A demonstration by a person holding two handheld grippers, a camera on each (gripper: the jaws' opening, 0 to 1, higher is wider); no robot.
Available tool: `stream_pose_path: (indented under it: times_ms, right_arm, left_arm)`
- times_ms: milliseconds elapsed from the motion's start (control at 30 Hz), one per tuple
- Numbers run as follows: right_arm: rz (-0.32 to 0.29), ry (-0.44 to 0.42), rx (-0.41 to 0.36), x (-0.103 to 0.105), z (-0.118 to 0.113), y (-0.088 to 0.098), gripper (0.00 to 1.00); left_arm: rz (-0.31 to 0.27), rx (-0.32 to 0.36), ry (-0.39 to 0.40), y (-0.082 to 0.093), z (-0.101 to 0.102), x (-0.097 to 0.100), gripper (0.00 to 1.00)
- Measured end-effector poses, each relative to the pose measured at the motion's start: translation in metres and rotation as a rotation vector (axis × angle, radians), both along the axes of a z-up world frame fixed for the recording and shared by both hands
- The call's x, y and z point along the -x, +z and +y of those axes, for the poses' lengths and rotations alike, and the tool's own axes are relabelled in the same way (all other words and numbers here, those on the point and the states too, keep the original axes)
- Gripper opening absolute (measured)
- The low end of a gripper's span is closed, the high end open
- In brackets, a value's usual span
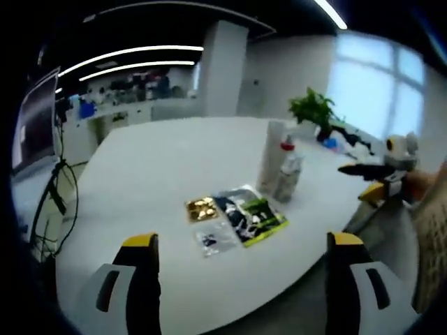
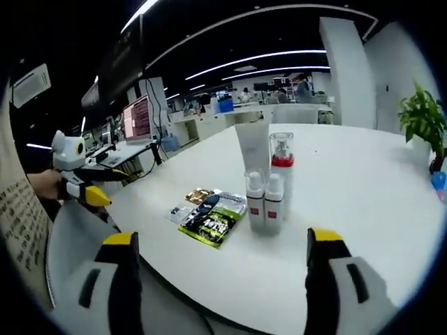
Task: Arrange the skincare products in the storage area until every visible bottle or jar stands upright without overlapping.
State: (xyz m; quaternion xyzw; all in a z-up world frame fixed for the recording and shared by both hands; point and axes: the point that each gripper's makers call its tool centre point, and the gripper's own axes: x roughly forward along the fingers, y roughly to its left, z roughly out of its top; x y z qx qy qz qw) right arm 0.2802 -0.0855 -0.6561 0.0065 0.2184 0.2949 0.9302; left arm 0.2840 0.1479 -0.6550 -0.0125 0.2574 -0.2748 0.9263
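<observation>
On the white desk (image 2: 349,209), near its front edge, standing close together: a tall white tube (image 2: 253,148), a clear-capped bottle with a red collar (image 2: 281,162) and two small white pump bottles (image 2: 264,201), all upright and none leaning on another, as far as the right gripper view shows. Just beside them, lying flat and partly overlapping: several sachets, among them a green-and-black packet (image 2: 211,225), a gold one (image 2: 198,195) and a small clear one (image 1: 213,239). Judged to be either the very start or the closing check, since every bottle already stands; likely still to do, only spreading the flat sachets apart, if those count at all. Calls next for a slow reach down to the packet edge, without brushing the bottle cluster just beside it. Left tool (image 1: 241,279) spread wide, nothing between the jaws, held off the desk's near edge and touching nothing. Right tool (image 2: 220,279) likewise wide open and empty, clear of the desk. Farther out, a potted plant (image 1: 314,110) at the far side of the desk, and office benches with monitors behind.
</observation>
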Motion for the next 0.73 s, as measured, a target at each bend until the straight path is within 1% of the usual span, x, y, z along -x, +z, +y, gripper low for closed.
stream_pose_path:
  times_ms: [133, 233, 333, 433, 567, 733]
  right_arm:
    - [0.011, -0.019, -0.016, -0.0011, -0.006, -0.0025, 0.99]
    - [0.011, -0.027, -0.016, -0.0012, -0.0061, -0.0026, 0.99]
    - [0.008, -0.009, 0.01, 0.0005, -0.0025, -0.0045, 0.99]
    - [0.008, 0.001, 0.02, 0.0017, -0.0018, -0.0053, 0.99]
    - [0.009, -0.008, 0.013, 0.0013, -0.0039, -0.0052, 0.97]
    - [0.005, -0.017, 0.011, 0.0012, -0.0052, -0.0048, 0.97]
  left_arm:
    - [-0.017, 0.031, 0.018, 0.004, 0.0018, -0.002, 0.97]
    - [-0.023, 0.028, 0.019, 0.0039, 0.0022, -0.0018, 0.97]
    - [-0.019, 0.024, 0.013, 0.0028, 0.0015, -0.0007, 0.97]
    - [-0.015, 0.023, 0.017, 0.0018, 0.0029, -0.0009, 0.96]
    - [-0.011, 0.031, 0.014, 0.002, 0.0018, -0.0001, 0.96]
    - [0.0, 0.015, -0.001, -0.0009, 0.0, 0.0017, 0.94]
